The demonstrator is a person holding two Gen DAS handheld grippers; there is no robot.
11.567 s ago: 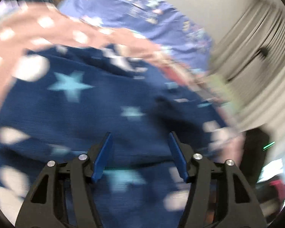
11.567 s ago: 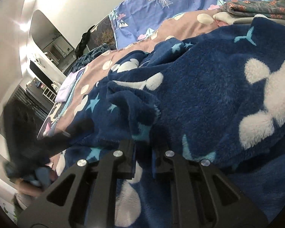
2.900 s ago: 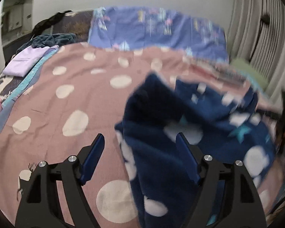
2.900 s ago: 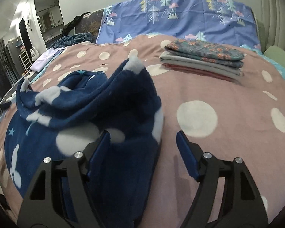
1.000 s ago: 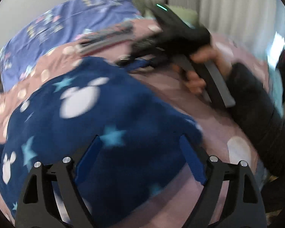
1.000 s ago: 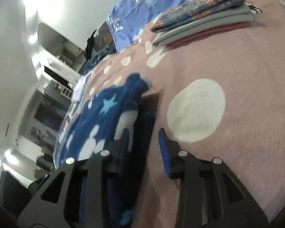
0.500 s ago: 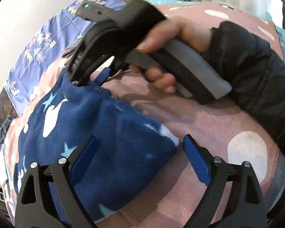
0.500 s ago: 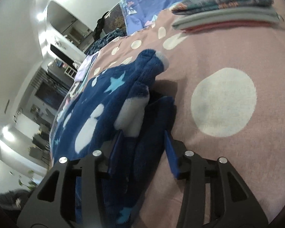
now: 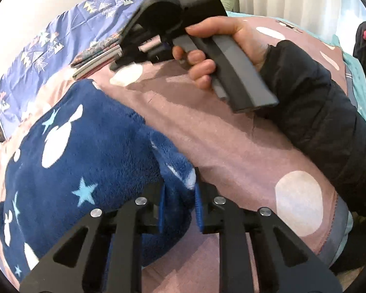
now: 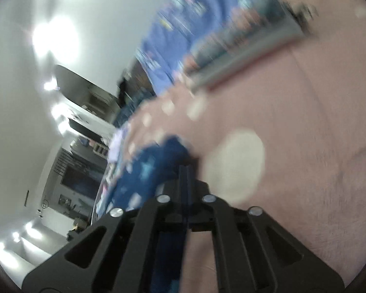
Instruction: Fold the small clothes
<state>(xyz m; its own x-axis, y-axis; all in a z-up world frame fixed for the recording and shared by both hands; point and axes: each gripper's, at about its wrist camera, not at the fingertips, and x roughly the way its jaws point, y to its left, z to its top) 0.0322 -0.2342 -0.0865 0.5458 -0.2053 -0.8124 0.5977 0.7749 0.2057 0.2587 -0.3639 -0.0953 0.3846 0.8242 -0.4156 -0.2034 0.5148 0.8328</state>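
In the left wrist view, one navy fleece garment (image 9: 90, 161), patterned with white mouse heads and light blue stars, is seen lying on a pink bedspread (image 9: 231, 134) with pale dots. Its near right corner is pinched between the blue pads of the left gripper (image 9: 178, 201), whose jaws are drawn close on the fabric. One hand (image 9: 222, 48) in a dark sleeve is seen above, and the handle of the right gripper is held in it, raised off the bed; its fingertips are hidden from this side. Behind it, one stack of folded clothes (image 9: 97, 56) is laid near a blue pillow (image 9: 68, 29) with a tree print. To the right of the garment's edge, bare bedspread runs as far as the sleeve.

The right wrist view is blurred. The right gripper (image 10: 186, 178) is shown with its jaws brought together; whether cloth is caught between them cannot be told. The garment (image 10: 146, 173) lies just to its left. The stack (image 10: 244, 48) is seen well apart, further up the bed, with open bedspread (image 10: 305, 122) between and one large pale dot (image 10: 234, 163) beside the fingers.
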